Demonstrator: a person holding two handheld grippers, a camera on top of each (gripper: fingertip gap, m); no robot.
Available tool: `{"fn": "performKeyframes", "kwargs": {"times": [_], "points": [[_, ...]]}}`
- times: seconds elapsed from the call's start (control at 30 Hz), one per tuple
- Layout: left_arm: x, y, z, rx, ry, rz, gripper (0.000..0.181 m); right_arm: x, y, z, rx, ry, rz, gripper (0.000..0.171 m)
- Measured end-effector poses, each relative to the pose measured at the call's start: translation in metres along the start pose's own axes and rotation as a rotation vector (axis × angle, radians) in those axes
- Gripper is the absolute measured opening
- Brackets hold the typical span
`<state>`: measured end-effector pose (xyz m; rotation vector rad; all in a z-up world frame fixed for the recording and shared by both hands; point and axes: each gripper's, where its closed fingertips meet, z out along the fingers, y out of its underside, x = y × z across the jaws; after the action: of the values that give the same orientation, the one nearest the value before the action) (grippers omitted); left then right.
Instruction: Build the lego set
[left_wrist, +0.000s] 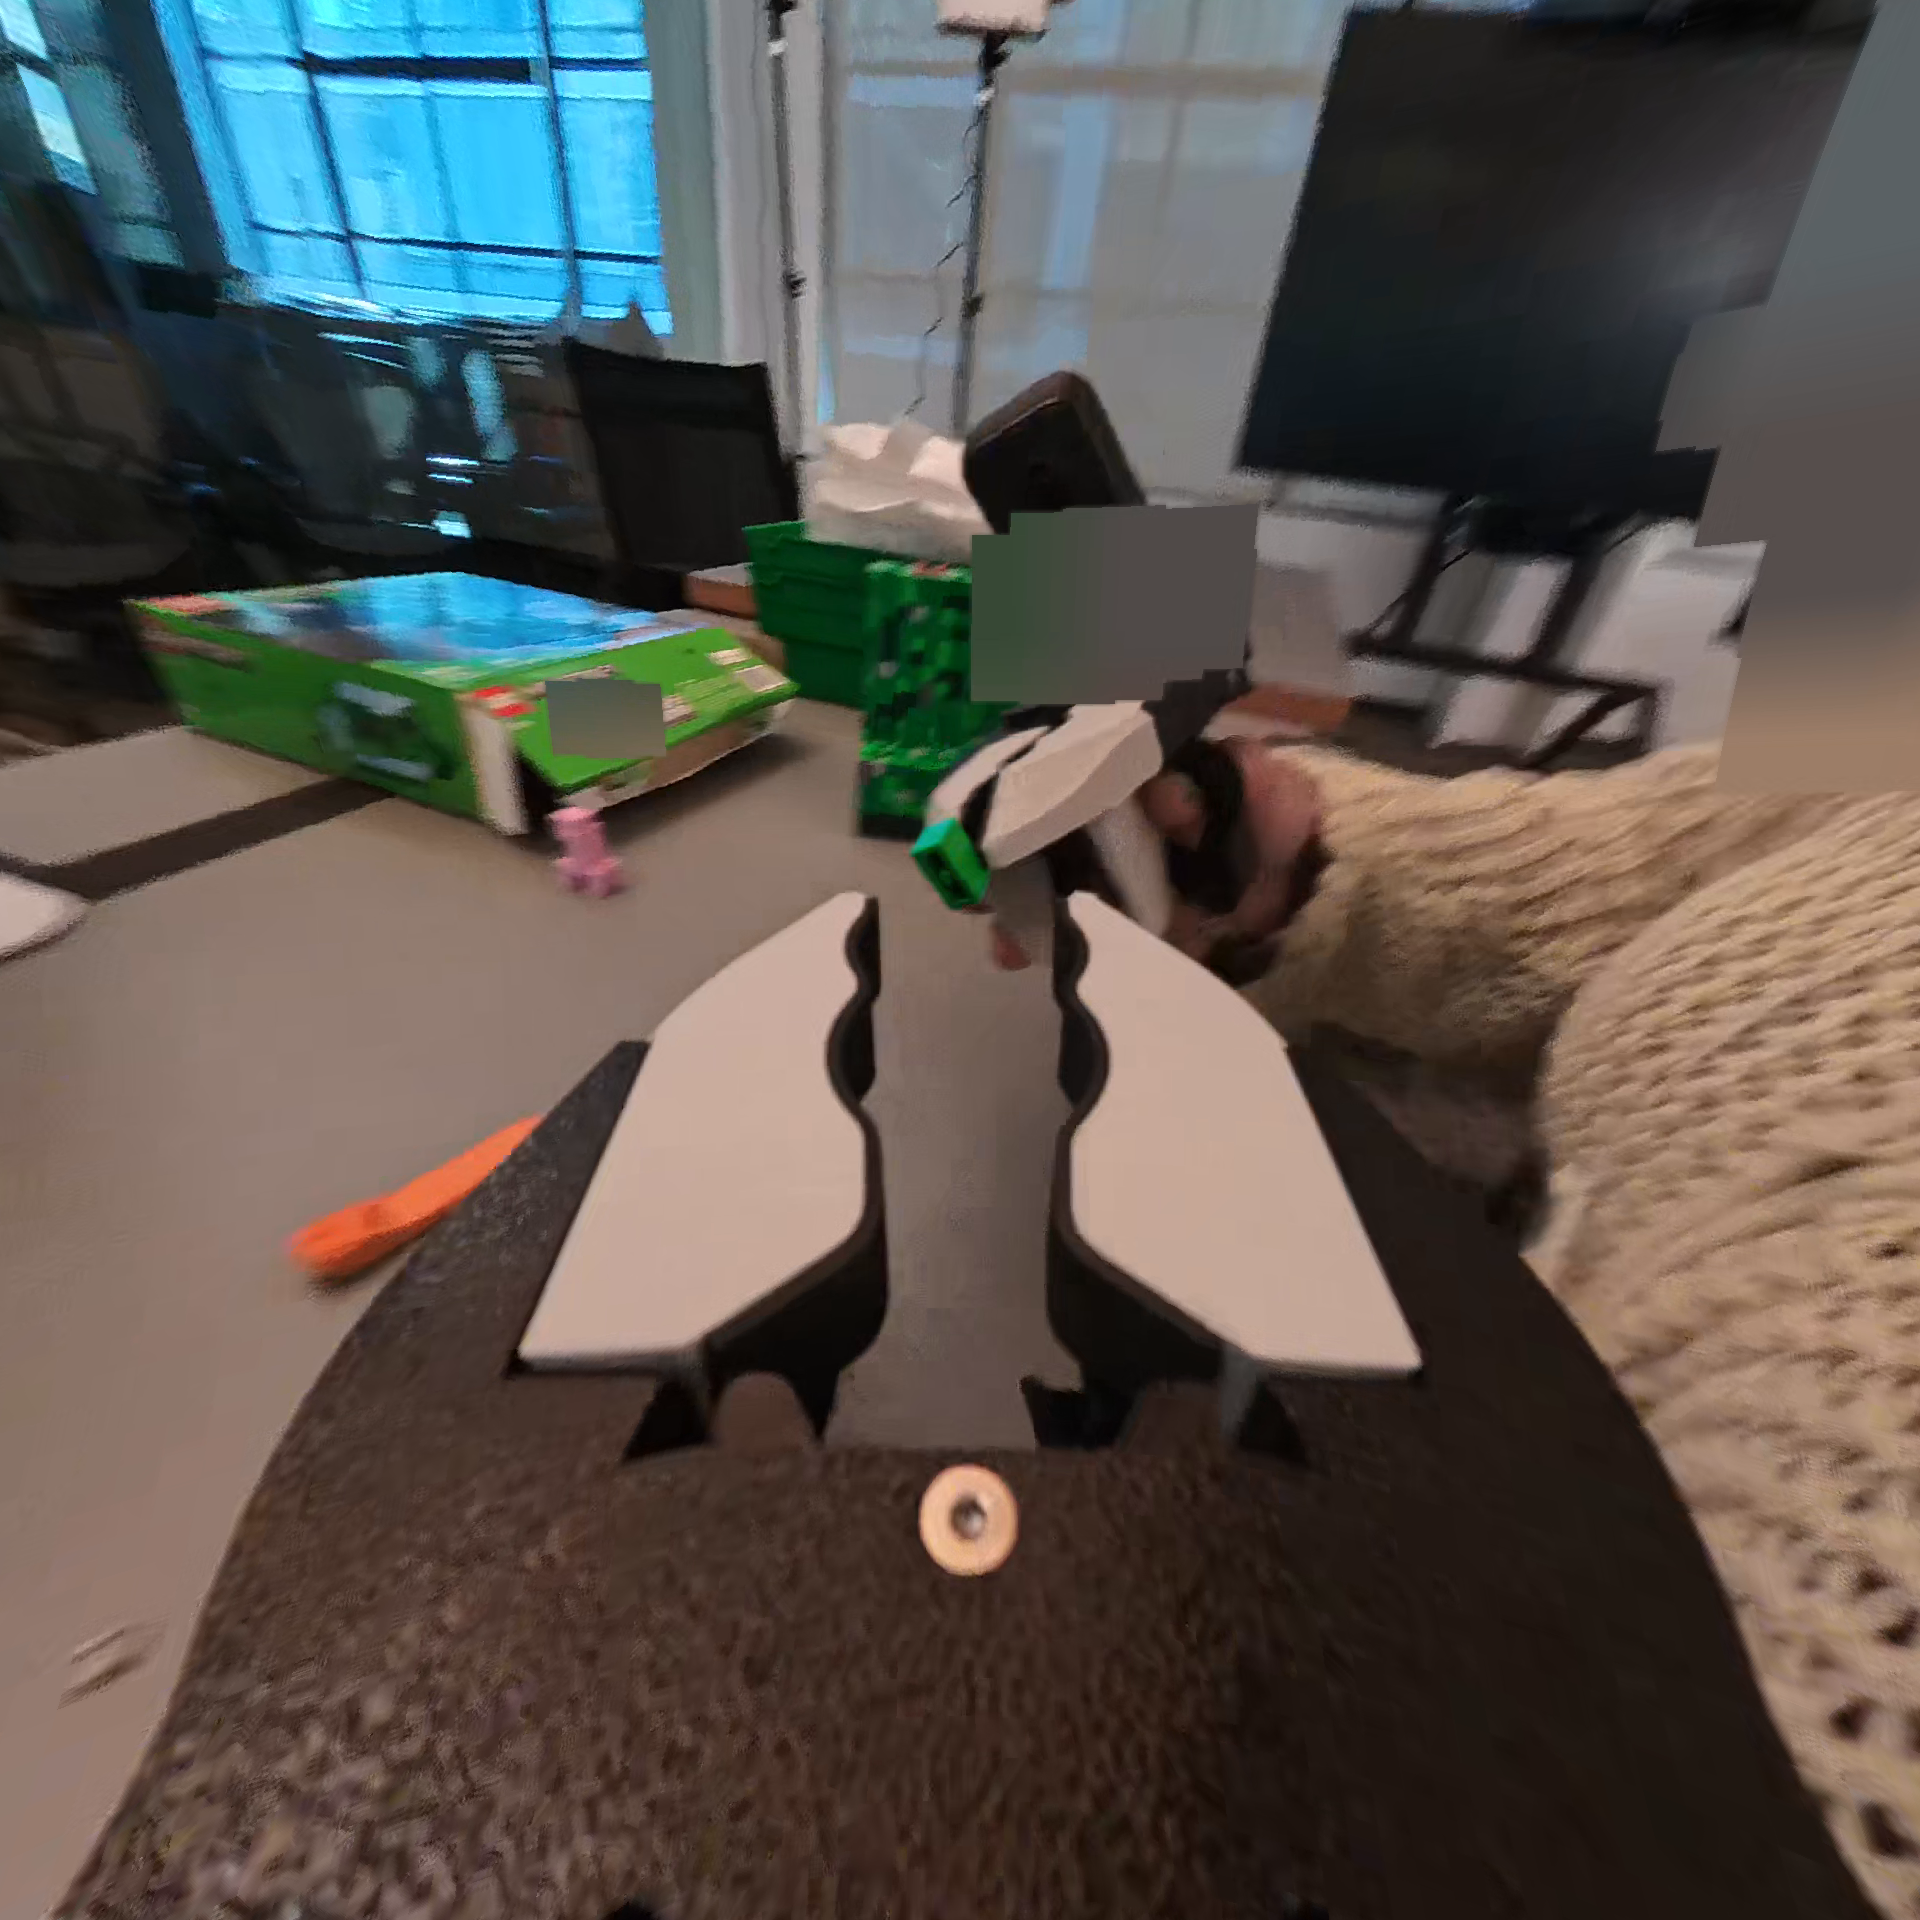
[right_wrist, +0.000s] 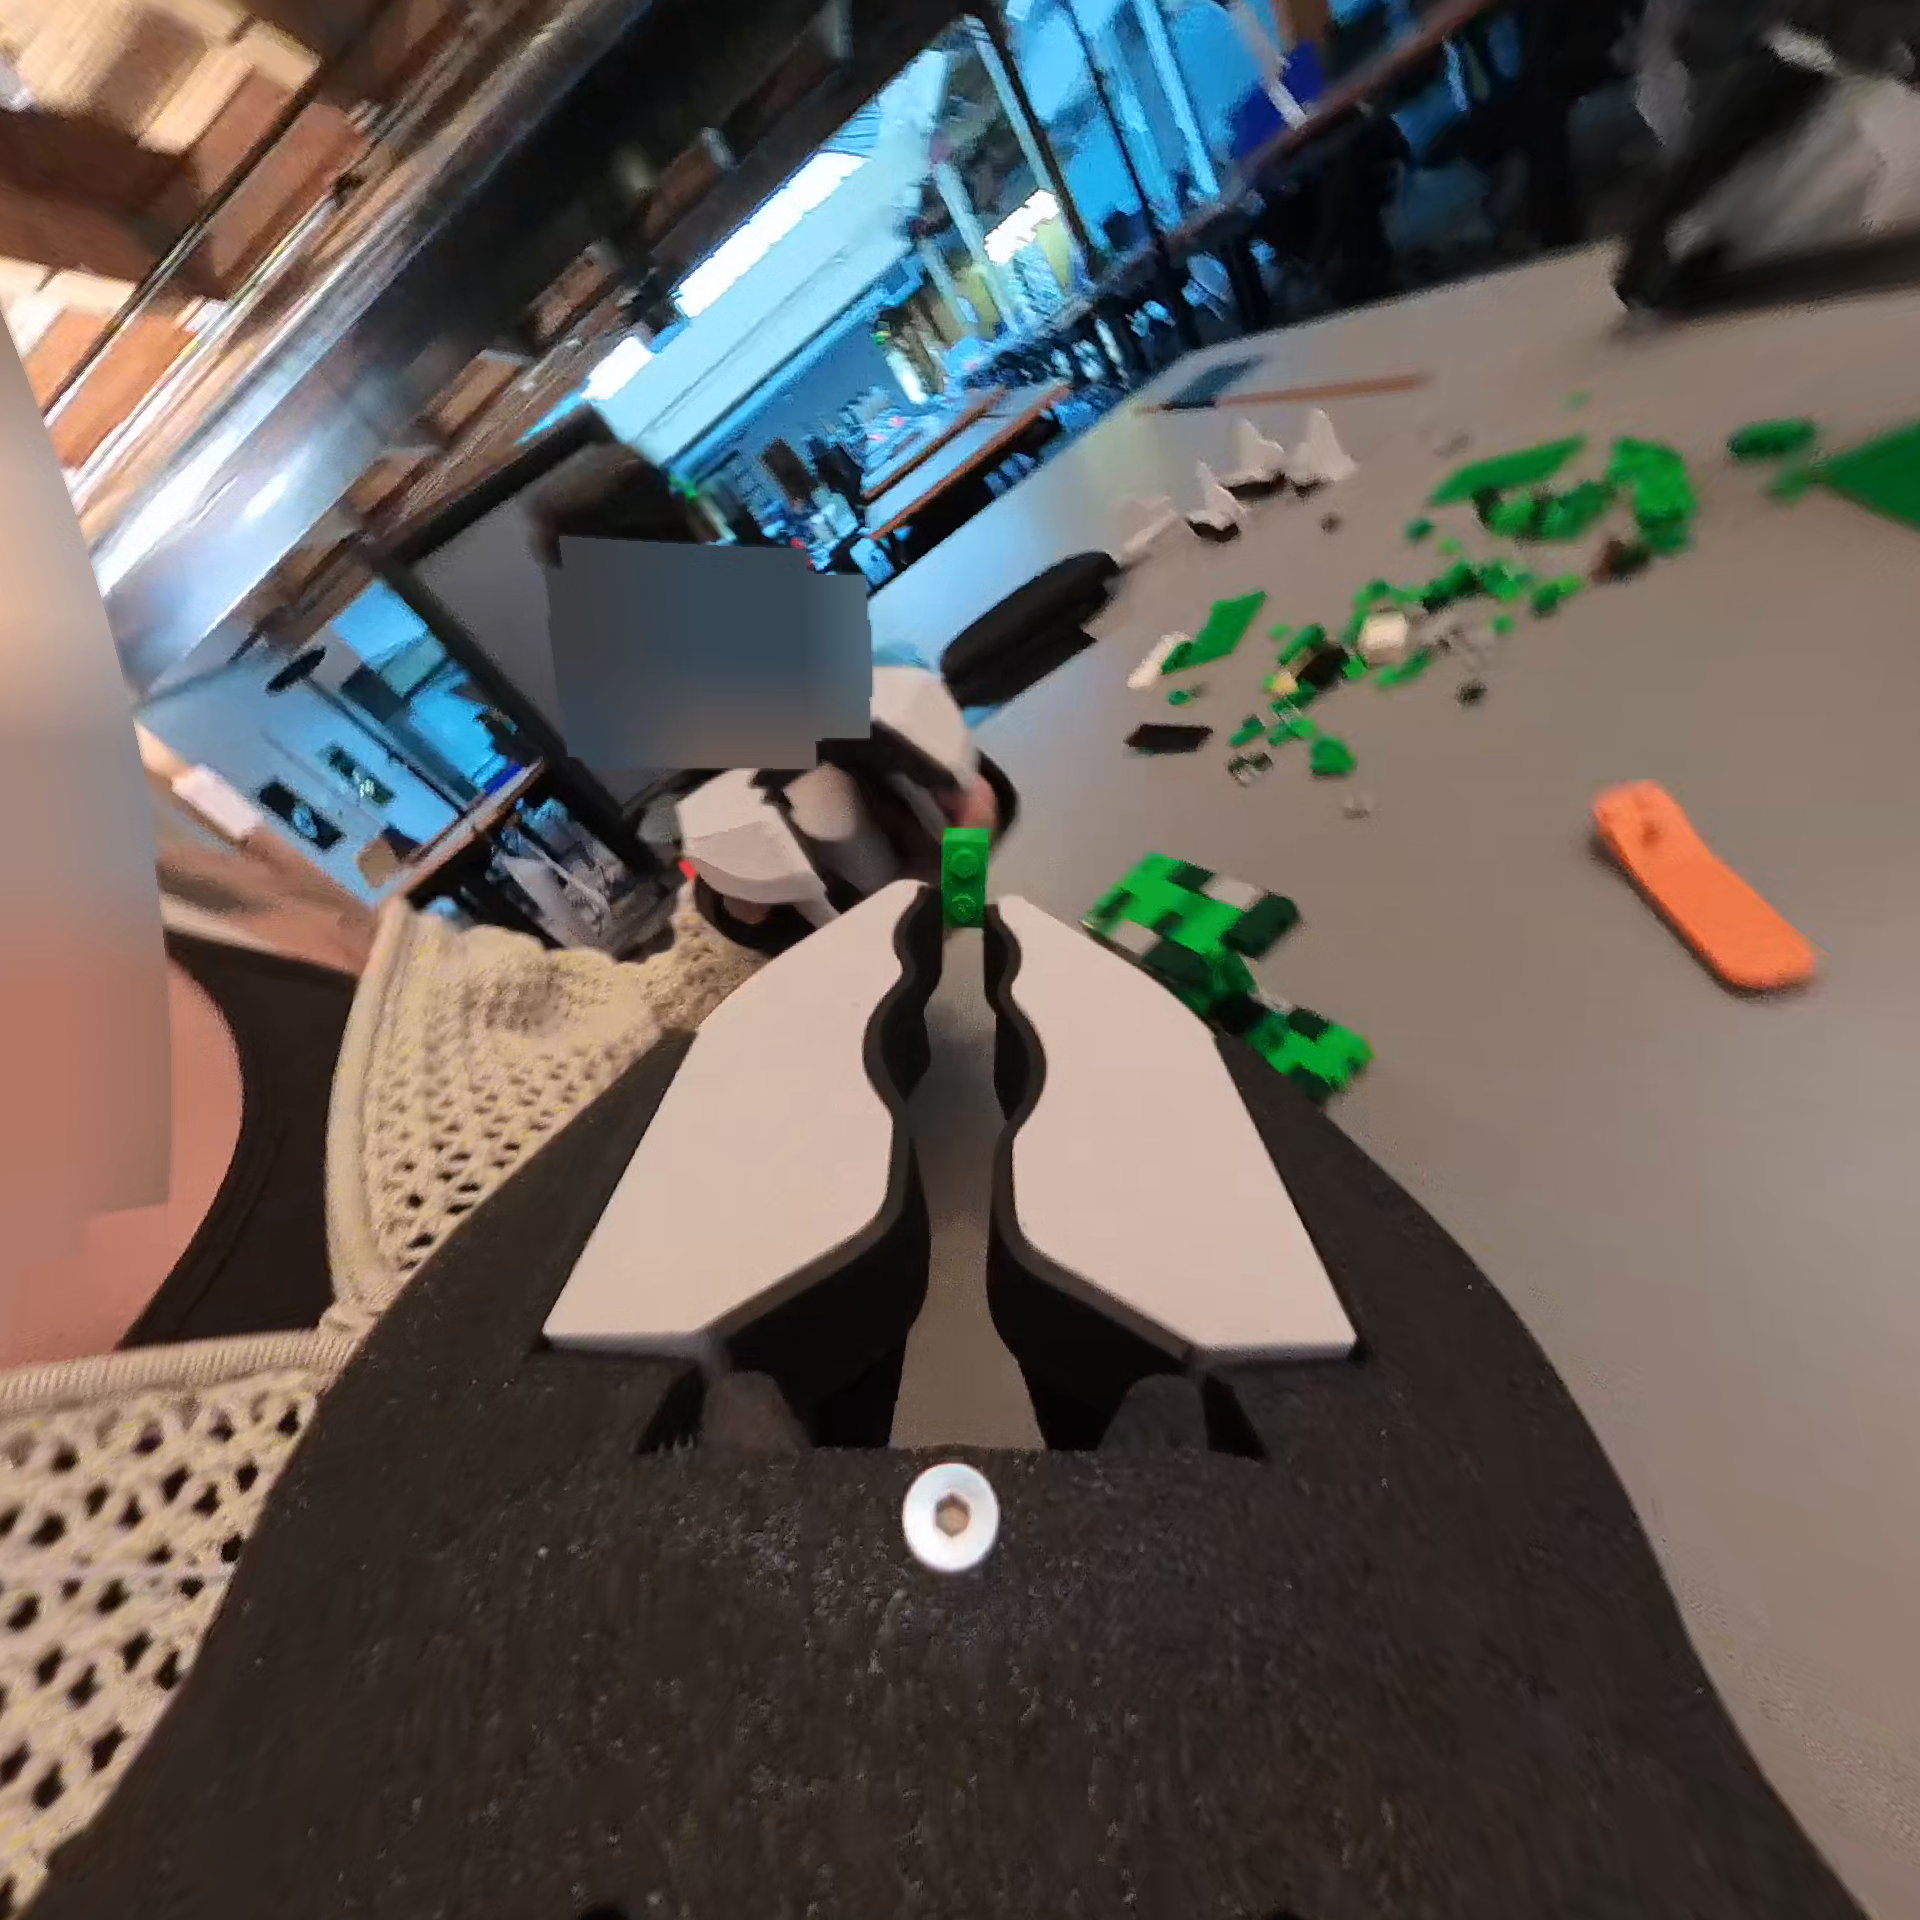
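- Daylight is coming through large gridded windows (left_wrist: 416, 156) along the far wall, tinting the glass blue.
- A dark screen (left_wrist: 1538, 239) is standing on a black frame at right.
- Black chairs (left_wrist: 675, 457) are lining the grey table (left_wrist: 208, 1039).
- A light stand (left_wrist: 977, 208) is rising before the pale window.
- Further tables (right_wrist: 966, 416) are receding into the blurred room.

I count two grippers: left gripper (left_wrist: 966, 914), right gripper (right_wrist: 961, 914) | one green brick (right_wrist: 964, 878) | one orange tool (right_wrist: 1704, 899) right of it | one set box (left_wrist: 457, 686) | one pink figure (left_wrist: 587, 852) beside the box
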<state>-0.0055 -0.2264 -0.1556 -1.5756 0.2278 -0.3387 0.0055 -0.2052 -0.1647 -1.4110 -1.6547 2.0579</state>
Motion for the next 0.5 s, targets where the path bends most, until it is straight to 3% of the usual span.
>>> {"fn": "performKeyframes", "kwargs": {"times": [0.17, 0.3, 0.5], "points": [[-0.045, 0.033, -0.030, -0.195, -0.178, 0.231, 0.033, 0.044, 0.021, 0.009, -0.057, 0.033, 0.340, 0.007], [-0.054, 0.054, -0.039, -0.259, -0.121, 0.220, 0.042, 0.057, 0.033, 0.021, -0.097, -0.024, 0.553, 0.007], [-0.056, 0.069, -0.044, -0.291, -0.069, 0.204, 0.045, 0.061, 0.041, 0.030, -0.138, -0.074, 0.666, 0.007]]}}
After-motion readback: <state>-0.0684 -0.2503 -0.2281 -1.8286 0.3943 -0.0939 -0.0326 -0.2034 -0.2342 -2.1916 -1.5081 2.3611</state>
